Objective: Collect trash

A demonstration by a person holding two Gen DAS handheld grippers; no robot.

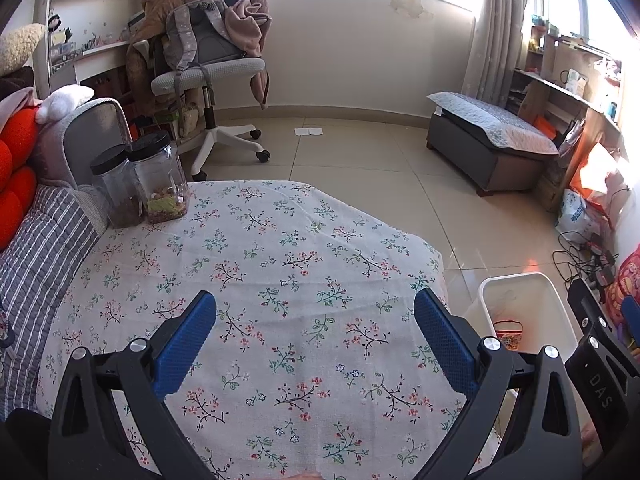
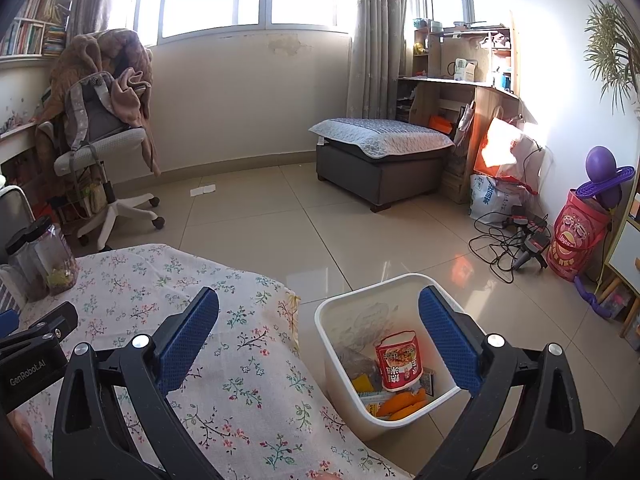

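Trash (image 2: 398,360) lies in the white bin (image 2: 340,304) at my right gripper's (image 2: 318,344) five o'clock — both grippers, left (image 1: 314,340) too, gape wide, empty; I might nudge the bin — it stands close below

The left gripper (image 1: 314,312) was held above the floral-clothed bench (image 1: 280,248), its blue-padded jaws spread wide with nothing between them. Two dark-lidded clear jars (image 1: 140,184) were seen side by side at the bench's far left corner. A white bin (image 1: 524,312) was seen on the tiled floor just beside the bench's right edge, with a red packet (image 1: 509,334) lying inside. Part of the right gripper (image 1: 604,344) was seen at the right edge.
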